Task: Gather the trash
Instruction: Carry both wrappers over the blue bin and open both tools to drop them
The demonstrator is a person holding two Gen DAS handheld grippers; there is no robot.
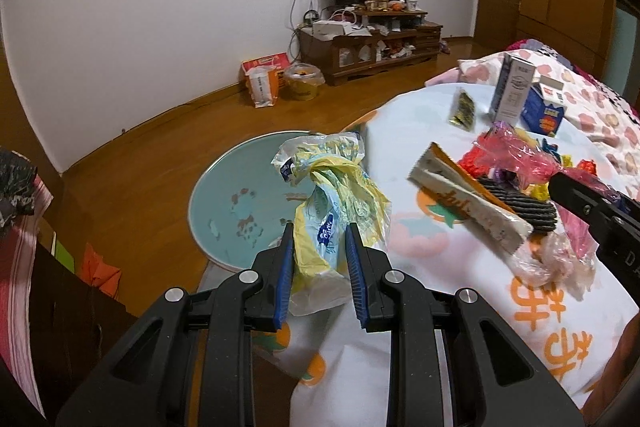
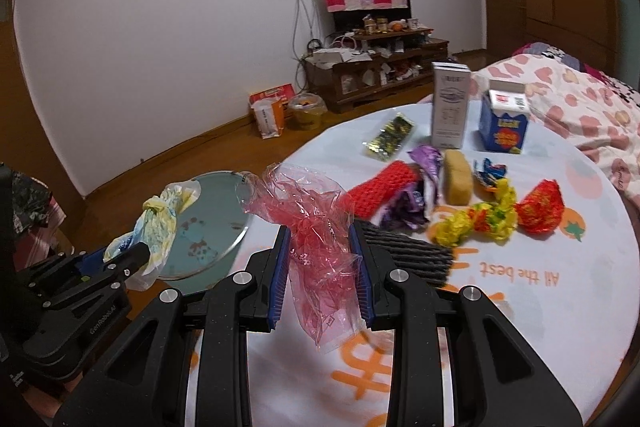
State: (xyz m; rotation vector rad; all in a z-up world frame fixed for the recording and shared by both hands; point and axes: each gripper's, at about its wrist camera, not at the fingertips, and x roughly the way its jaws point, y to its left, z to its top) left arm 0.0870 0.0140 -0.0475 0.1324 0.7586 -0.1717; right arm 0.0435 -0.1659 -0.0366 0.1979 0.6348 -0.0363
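Bedroom, wood floor, bed covered by a white printed sheet (image 2: 520, 267) strewn with litter. Nearest, the left gripper (image 1: 318, 259) pinches a crumpled yellow-and-blue plastic bag (image 1: 332, 203), lifted off the bed edge above a round teal basin (image 1: 224, 203) on the floor, probably the drop spot. The right gripper (image 2: 320, 267) clamps a crinkly pink cellophane wrapper (image 2: 308, 227), also raised. Beyond on the sheet: dark ribbed pad (image 2: 408, 251), red knit piece (image 2: 380, 191), purple foil (image 2: 424, 163), tan sponge (image 2: 458, 177), yellow crumpled wrapper (image 2: 480, 219), red foil (image 2: 540, 207). Farther: gold packet (image 2: 390, 137), tall grey carton (image 2: 450, 107), blue carton (image 2: 504, 127), both upright.
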